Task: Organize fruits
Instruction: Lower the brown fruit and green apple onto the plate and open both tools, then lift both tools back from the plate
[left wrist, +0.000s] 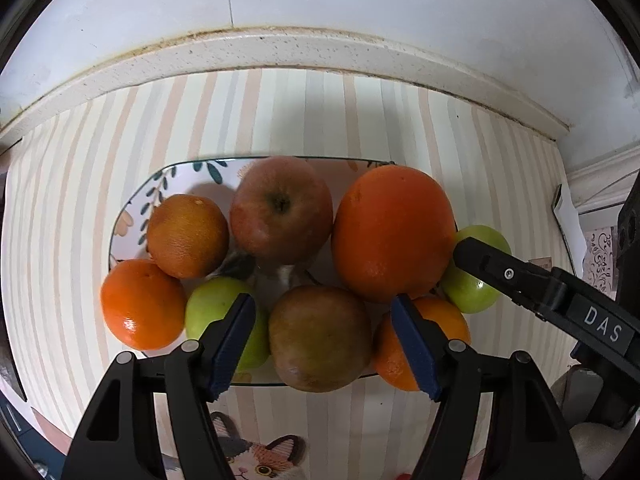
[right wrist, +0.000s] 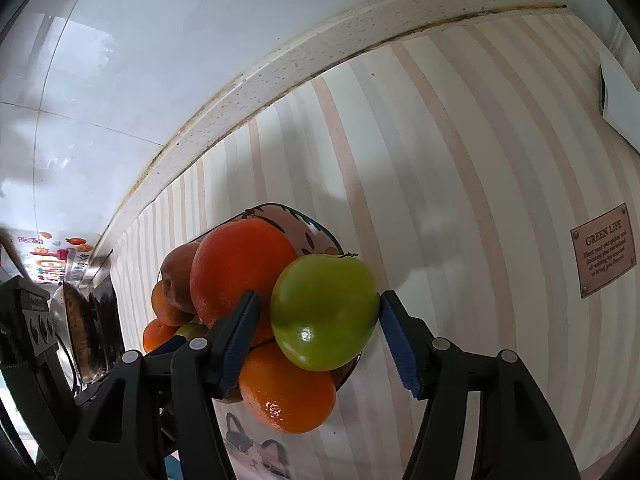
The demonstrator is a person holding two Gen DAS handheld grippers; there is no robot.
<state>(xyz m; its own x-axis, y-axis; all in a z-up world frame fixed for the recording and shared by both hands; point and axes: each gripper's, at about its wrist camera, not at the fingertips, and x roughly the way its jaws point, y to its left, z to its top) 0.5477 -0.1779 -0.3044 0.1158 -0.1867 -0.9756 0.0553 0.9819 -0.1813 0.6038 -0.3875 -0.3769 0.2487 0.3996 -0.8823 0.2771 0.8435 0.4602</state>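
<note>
A floral plate (left wrist: 132, 216) on the striped cloth holds several fruits: a big orange (left wrist: 394, 232), a red apple (left wrist: 280, 208), a brownish apple (left wrist: 320, 336), smaller oranges (left wrist: 186, 236) and green apples (left wrist: 218, 312). My left gripper (left wrist: 324, 344) is open, its jaws either side of the brownish apple at the plate's near edge. My right gripper (right wrist: 316, 320) is open around a green apple (right wrist: 324, 312) at the plate's right edge; its right pad is at the apple's skin, and the left pad stands a little off. One right finger shows in the left wrist view (left wrist: 492, 264).
The speckled counter backsplash (left wrist: 280, 50) and white wall run behind the plate. A cat picture (left wrist: 264, 460) is printed on the cloth near me. A "GREEN LIFE" label (right wrist: 604, 250) lies on the cloth to the right. A stove and pan (right wrist: 80, 320) stand far left.
</note>
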